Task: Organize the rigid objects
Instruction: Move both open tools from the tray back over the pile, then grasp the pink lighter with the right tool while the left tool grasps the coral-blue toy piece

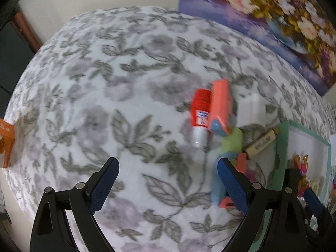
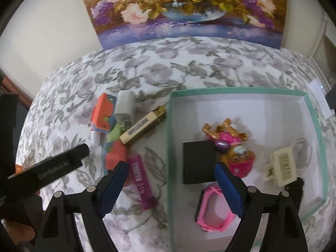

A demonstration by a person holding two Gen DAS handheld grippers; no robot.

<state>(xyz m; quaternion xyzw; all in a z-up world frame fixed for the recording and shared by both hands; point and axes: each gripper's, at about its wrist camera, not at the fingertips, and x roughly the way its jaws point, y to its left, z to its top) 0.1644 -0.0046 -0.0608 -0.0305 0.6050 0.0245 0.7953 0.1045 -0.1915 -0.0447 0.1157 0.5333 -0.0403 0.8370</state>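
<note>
Flowered cloth [image 2: 189,71] carries a half-filled box [image 2: 171,126]: four items inside, six loose [image 2: 142,129] just beside it. Both grippers, left [image 1: 168,178] and right [image 2: 171,180], gape wide, holding nothing.

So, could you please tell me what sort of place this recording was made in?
Most likely a home room, not a lab or workshop: a floral cloth covers the surface, a flower painting leans against the wall, and a teal-rimmed box holds toys.
</note>
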